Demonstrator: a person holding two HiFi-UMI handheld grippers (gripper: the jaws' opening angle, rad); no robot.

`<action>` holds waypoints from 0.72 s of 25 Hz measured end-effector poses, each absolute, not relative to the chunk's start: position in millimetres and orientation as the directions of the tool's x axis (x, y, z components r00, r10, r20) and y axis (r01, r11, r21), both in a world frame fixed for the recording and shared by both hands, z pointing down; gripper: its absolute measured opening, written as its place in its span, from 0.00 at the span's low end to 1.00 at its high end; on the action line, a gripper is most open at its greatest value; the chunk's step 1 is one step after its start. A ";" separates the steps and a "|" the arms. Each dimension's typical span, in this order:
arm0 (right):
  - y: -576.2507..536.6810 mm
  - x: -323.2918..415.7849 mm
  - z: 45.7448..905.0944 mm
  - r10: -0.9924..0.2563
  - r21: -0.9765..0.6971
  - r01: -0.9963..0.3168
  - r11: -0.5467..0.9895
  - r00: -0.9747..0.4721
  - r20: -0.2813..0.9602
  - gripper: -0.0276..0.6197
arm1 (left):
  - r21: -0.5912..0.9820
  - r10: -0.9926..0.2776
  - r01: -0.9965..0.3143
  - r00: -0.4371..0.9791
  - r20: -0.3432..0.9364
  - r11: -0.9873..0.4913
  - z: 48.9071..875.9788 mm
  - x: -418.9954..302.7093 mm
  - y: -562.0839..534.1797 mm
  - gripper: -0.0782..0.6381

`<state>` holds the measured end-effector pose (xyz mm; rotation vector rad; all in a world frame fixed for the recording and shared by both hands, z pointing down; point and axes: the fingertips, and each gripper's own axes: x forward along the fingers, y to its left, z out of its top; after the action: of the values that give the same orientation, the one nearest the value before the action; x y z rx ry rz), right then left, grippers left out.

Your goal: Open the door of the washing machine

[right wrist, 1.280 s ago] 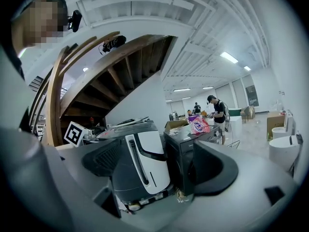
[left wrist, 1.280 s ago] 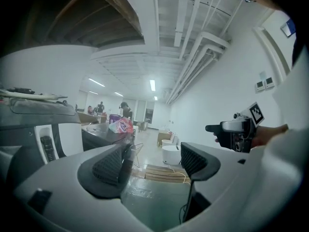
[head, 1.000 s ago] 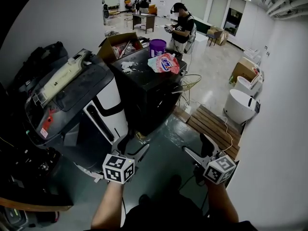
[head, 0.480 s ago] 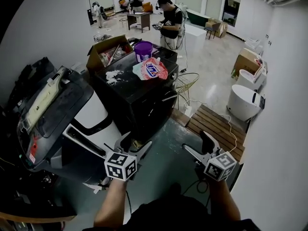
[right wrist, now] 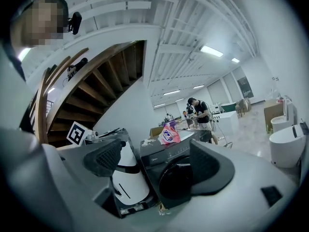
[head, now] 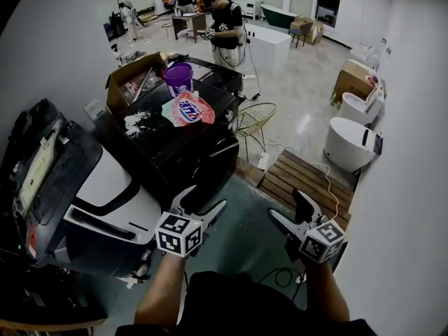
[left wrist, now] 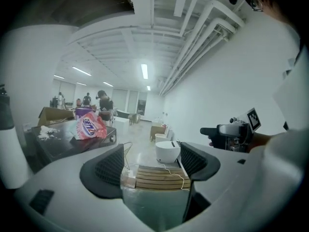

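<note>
In the right gripper view, one jaw of my right tool (right wrist: 157, 162) is covering part of the washing machine's (right wrist: 166, 151) round door (right wrist: 175, 179). In the head view that door is sitting in dark shadow, its handle unclear. The pink bag's (head: 186, 109) print is showing too small to read.

Washing machine (head: 183, 156): black casing, smooth and glossy; round door (right wrist: 175, 180) dark and shiny.
Detergent bag (head: 187, 109): slick pink plastic film.
Bucket (head: 178, 78): purple plastic.
Cardboard box (head: 129, 82): matt brown.
Low platform (head: 299, 179): bare wooden slats.
Floor (head: 297, 93): polished, reflective.
Left gripper (left wrist: 149, 166) and right gripper (right wrist: 154, 166): matt grey plastic; pads (left wrist: 112, 166) dark, finely ribbed.
</note>
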<state>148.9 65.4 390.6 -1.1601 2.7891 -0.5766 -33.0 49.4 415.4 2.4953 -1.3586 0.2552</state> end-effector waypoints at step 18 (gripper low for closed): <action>-95.8 188.4 422.8 -0.717 -0.387 -0.717 0.579 -0.675 0.177 0.72 | 0.146 -0.732 -0.802 0.590 0.341 -0.579 462.5 5.1 -132.4 0.64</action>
<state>188.4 -95.8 422.8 -1.2676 2.7927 -0.6856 5.1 -132.4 462.5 2.5372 -1.2569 0.3541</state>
